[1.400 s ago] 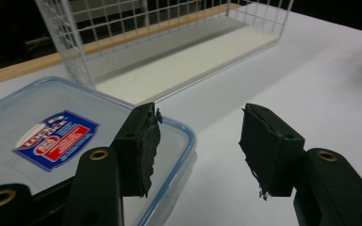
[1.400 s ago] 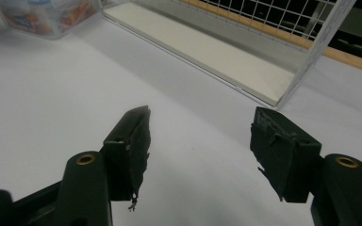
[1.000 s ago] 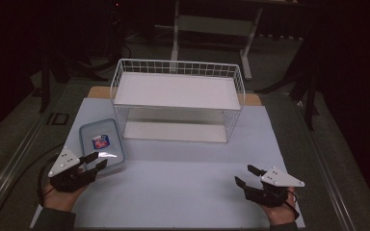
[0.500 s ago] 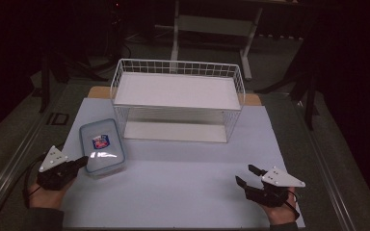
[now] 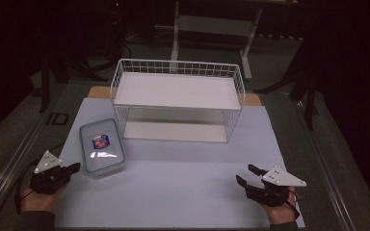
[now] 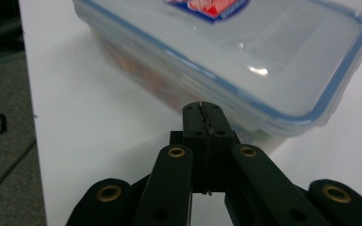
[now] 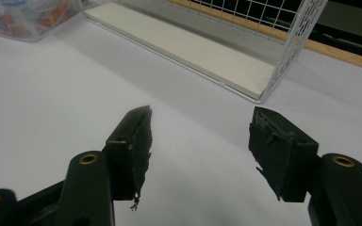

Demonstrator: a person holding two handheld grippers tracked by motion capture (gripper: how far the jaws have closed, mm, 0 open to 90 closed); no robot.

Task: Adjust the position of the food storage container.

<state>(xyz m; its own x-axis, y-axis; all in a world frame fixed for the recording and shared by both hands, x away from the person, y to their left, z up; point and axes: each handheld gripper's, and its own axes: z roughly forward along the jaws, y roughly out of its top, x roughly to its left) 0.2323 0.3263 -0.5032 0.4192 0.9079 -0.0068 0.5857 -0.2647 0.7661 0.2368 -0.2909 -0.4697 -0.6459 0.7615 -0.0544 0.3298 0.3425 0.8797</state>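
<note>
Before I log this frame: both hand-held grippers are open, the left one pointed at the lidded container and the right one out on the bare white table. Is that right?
Not quite. The left hand-held gripper is shut, its jaws pressed together on nothing, as the left gripper view shows. The rest holds: it points at the lidded container, and the right hand-held gripper is open over the white table.

— How's the light?
— Dim around the edges; the white surface (image 5: 183, 178) is lit from above, everything beyond it nearly black.
— Any glare?
— A bright streak on the container lid (image 5: 102, 147). The left claw (image 6: 202, 113) looks soft, perhaps too close for focus.
</note>
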